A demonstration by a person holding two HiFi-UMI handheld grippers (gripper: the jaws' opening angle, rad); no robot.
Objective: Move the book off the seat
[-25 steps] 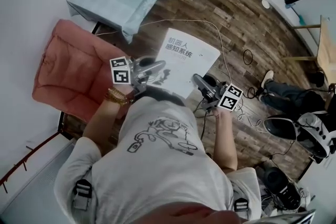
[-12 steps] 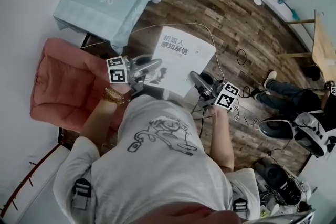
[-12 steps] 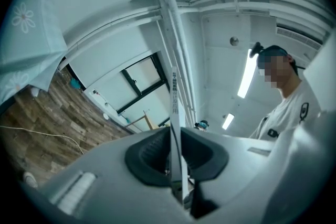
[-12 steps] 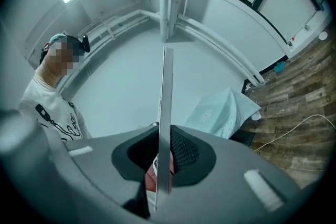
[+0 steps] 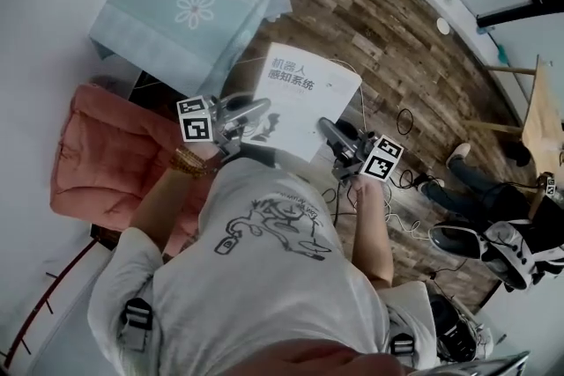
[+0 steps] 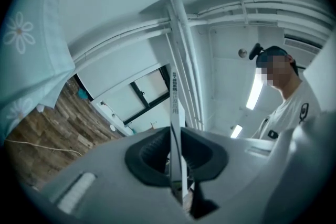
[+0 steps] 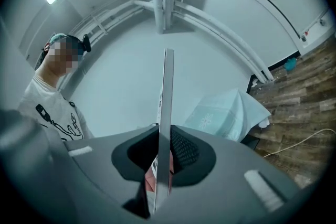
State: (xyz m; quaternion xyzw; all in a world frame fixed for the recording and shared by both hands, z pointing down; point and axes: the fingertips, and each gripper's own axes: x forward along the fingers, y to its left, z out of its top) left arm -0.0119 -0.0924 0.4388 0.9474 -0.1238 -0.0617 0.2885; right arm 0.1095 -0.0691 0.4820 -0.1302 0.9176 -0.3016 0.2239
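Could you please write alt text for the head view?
Seen from above, a person holds a white book by its near edge, left gripper and right gripper each clamped on it, cover facing up over wooden floor. A pink cushioned seat lies to the left, a table under a pale blue cloth beyond.

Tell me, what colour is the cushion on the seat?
The seat cushion is pink, which shows best in the head view.
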